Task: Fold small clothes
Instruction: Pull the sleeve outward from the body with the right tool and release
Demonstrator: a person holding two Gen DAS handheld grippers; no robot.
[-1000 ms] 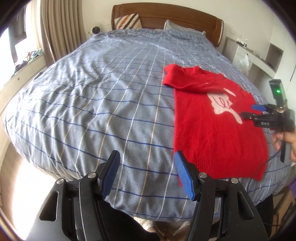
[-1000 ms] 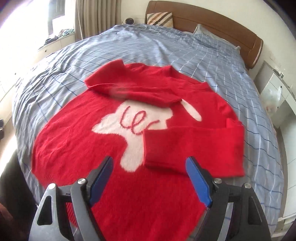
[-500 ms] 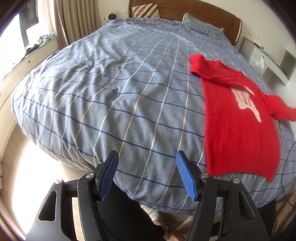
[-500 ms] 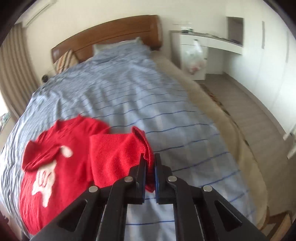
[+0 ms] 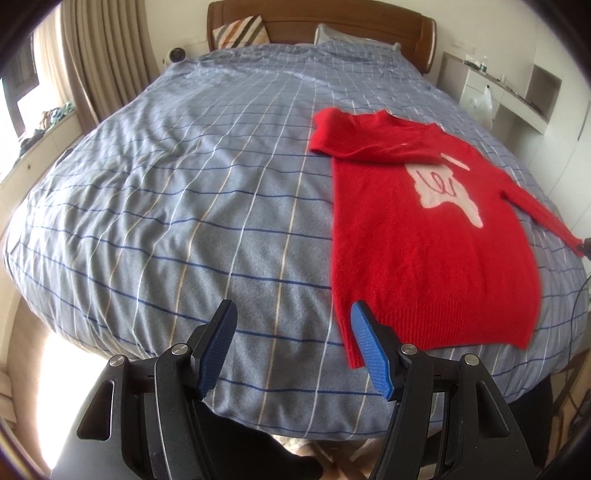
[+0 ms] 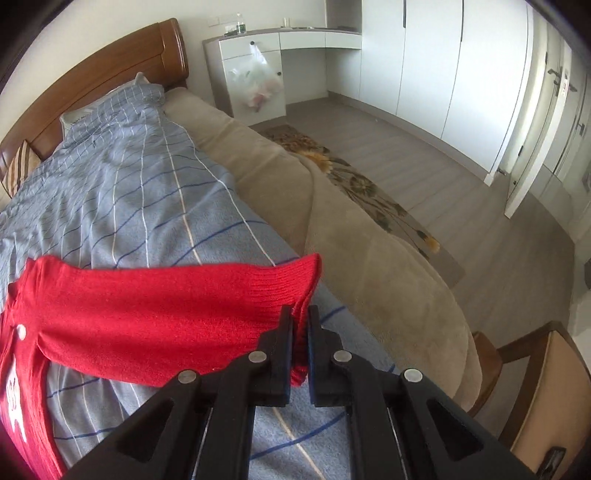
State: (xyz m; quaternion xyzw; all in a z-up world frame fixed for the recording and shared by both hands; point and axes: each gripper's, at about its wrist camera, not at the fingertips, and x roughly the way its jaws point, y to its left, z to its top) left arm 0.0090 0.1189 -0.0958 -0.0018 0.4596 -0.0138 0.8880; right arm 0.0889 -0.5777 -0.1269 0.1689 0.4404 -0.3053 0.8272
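A small red sweater [image 5: 424, 236] with a white patch on its chest lies flat on the right part of the bed. Its far sleeve is folded across the chest. Its near sleeve [image 6: 166, 310] is stretched out to the right. My right gripper [image 6: 300, 325] is shut on that sleeve's ribbed cuff and holds it out over the bed's right edge. My left gripper [image 5: 291, 332] is open and empty above the bed's front edge, just left of the sweater's hem corner.
The bed [image 5: 166, 206] has a blue checked cover and a wooden headboard [image 5: 317, 22]. A beige mattress edge [image 6: 351, 258] runs along the right side, with a rug and white cabinets [image 6: 424, 74] beyond. A wooden chair [image 6: 535, 387] stands at lower right.
My right gripper shut on the near sleeve's cuff and pulled the sleeve out to the right, off the sweater's body. My left gripper stayed open near the front edge.
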